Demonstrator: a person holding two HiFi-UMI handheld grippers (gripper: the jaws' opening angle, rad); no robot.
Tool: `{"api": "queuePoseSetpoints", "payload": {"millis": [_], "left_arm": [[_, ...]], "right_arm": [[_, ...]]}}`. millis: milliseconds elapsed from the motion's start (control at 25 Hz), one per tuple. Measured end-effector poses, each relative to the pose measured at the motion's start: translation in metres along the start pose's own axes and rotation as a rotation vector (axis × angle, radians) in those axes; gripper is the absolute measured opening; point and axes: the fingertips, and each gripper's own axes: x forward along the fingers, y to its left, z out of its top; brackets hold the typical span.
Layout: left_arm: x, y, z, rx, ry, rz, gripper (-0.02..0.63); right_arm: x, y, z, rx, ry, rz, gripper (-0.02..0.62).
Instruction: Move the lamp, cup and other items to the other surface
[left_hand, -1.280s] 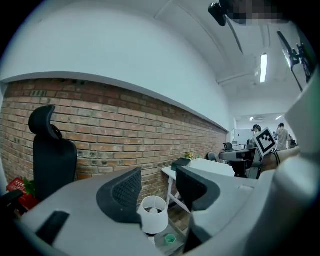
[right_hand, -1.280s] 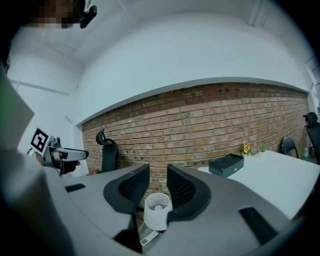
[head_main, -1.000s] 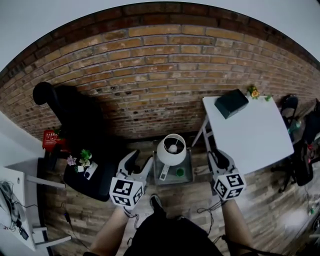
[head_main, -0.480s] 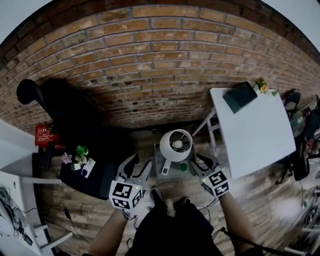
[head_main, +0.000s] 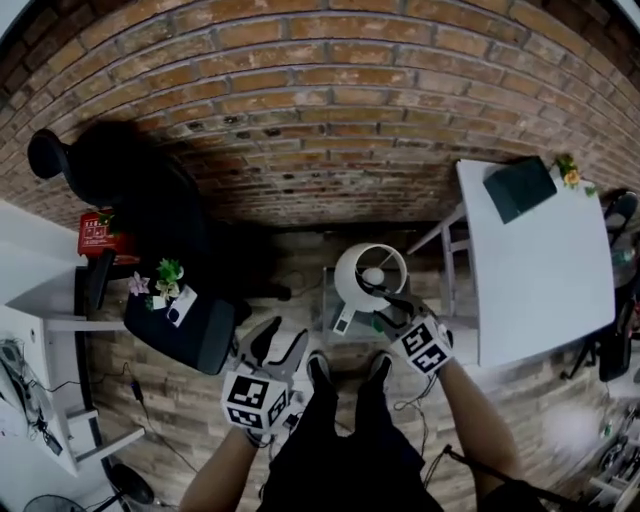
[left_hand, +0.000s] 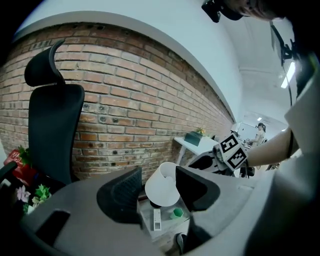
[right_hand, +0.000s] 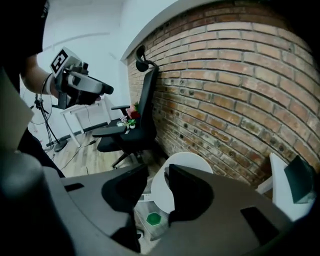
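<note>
1. Brick wall (head_main: 320, 110) behind. A low counter (head_main: 328, 298) stands at its foot, carrying the lamp (head_main: 370, 277), a small green cup (right_hand: 153, 218) and a slim white bar (left_hand: 156, 220).
2. Right claw (right_hand: 156, 175): jaws apart and they have just been opening. Nothing is clamped. The white shade sits just ahead of the tips, in line with the gap, and the cup is lower, just short of the tips.
3. Left claw (left_hand: 157, 172): jaws apart and empty. The lamp shows through its gap, but well ahead of it and off toward the right claw's side.
4. Key relation: the lamp stands upright, so its long axis is vertical. The right claw tilts down at it from the near side and is clearly the nearer of the two.
5. Judgement: the shade looks wider than the present gap, so a grip probably needs the rim or the stem below it. The stem is hidden by the shade in the head view.
6. Destination, judged: the white counter (head_main: 540, 290), well off to the right claw's outer side.
7. Risk, judged: the top-heavy lamp could tip onto the cup.
</note>
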Motion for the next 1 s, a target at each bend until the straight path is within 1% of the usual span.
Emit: {"api": "queuePoseSetpoints", "payload": {"millis": [240,360,480,560,680,760,880,1000], "left_arm": [[0.001,0.004,-0.041,-0.052,0.064,0.04,0.21],[0.0,0.01,-0.049,-0.074,0.074,0.058,0.21],[-0.001,0.015,-0.051,-0.093,0.072,0.072,0.21],[-0.001,0.018,-0.051,-0.102,0.07,0.078,0.21],[-0.003,0.023,-0.052,-0.118,0.07,0.085,0.209],[-0.004,0.026,-0.054,-0.128,0.071,0.088,0.209],[-0.005,0.026,-0.055,-0.136,0.082,0.083,0.207],[-0.006,0.026,-0.055,-0.133,0.076,0.082,0.206]], "right_arm": [[0.055,0.001,-0.025,-0.068,0.136,0.089,0.143],[0.073,0.007,-0.034,-0.099,0.215,0.123,0.141],[0.089,0.008,-0.044,-0.126,0.298,0.135,0.144],[0.097,0.008,-0.05,-0.117,0.347,0.139,0.144],[0.105,0.008,-0.054,-0.075,0.385,0.152,0.143],[0.109,0.007,-0.056,-0.054,0.409,0.155,0.13],[0.114,0.007,-0.061,-0.053,0.437,0.153,0.128],[0.117,0.005,-0.065,-0.059,0.452,0.131,0.102]]}}
